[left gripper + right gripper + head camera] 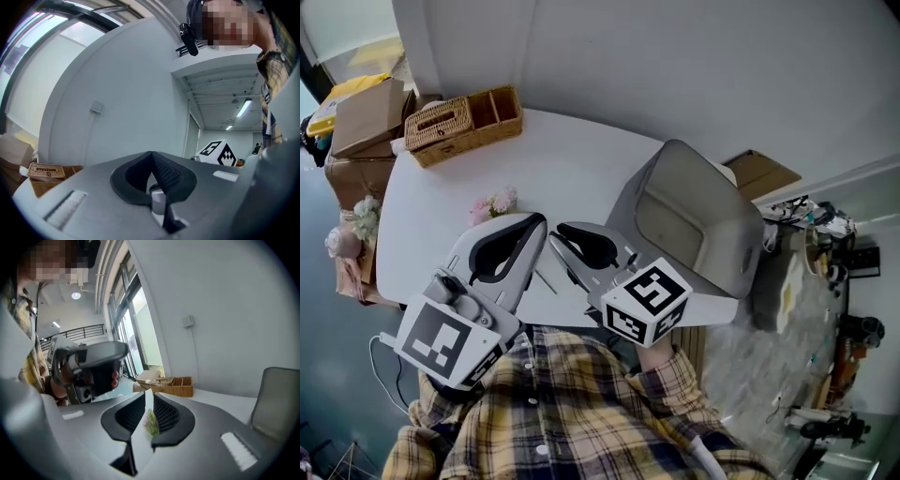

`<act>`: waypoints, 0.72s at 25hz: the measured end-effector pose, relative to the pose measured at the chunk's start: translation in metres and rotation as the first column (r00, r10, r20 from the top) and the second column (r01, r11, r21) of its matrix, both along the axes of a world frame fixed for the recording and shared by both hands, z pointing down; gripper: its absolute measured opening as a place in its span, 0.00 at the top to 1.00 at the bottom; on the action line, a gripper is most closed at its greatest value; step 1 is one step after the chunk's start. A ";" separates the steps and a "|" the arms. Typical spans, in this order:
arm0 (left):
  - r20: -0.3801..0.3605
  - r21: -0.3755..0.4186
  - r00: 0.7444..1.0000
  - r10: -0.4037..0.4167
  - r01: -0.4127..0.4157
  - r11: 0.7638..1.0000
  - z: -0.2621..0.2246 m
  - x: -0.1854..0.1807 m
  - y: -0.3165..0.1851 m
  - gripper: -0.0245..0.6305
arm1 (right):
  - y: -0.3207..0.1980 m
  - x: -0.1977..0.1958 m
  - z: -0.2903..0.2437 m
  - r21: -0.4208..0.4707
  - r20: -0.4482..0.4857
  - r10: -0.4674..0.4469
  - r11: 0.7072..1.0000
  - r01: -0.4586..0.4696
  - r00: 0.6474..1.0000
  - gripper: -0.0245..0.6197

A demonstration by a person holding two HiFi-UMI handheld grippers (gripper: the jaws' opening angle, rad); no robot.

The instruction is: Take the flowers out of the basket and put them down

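My head camera looks steeply down from above my chest onto the white table [581, 159], with the left gripper [539, 223] and right gripper [557, 232] close beneath it. Each gripper camera sits close behind its own jaws: the left faces level toward the wall [117, 93], the right tilts slightly down across the table. All three views share the wicker basket [464, 125].

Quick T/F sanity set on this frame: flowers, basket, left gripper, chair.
1. The pink flowers lie on the white table. True.
2. The flowers are inside the wicker basket. False: they lie on the table, apart from it.
3. The left gripper grips a flower. False: its jaws are together with nothing between them.
4. In the head view, a grey chair stands at the table's right side. True.
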State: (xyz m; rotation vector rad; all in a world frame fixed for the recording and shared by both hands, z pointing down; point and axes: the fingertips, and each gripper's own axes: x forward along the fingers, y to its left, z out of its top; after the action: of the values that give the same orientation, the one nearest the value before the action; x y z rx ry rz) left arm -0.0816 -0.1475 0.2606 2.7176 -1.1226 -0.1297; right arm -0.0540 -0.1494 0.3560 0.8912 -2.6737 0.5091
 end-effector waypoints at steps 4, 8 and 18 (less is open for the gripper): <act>0.000 0.007 0.999 0.032 -0.032 0.999 0.000 0.024 -0.001 0.94 | 0.001 0.027 -0.034 0.068 0.054 0.049 0.996 -0.053 0.997 0.89; 0.002 0.011 0.998 0.067 -0.067 0.998 -0.001 0.049 0.001 0.94 | 0.004 0.056 -0.061 0.116 0.099 0.097 0.987 -0.108 0.990 0.91; 0.016 0.012 0.992 0.121 -0.122 0.993 0.000 0.087 0.002 0.94 | 0.008 0.101 -0.091 0.199 0.137 0.173 0.960 -0.198 0.975 0.95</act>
State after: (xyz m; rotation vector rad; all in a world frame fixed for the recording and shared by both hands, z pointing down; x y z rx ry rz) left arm 0.0056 -0.1451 0.2608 2.7939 -0.9600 -0.0985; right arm 0.0474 -0.1412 0.2648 1.2177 -2.8059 0.3291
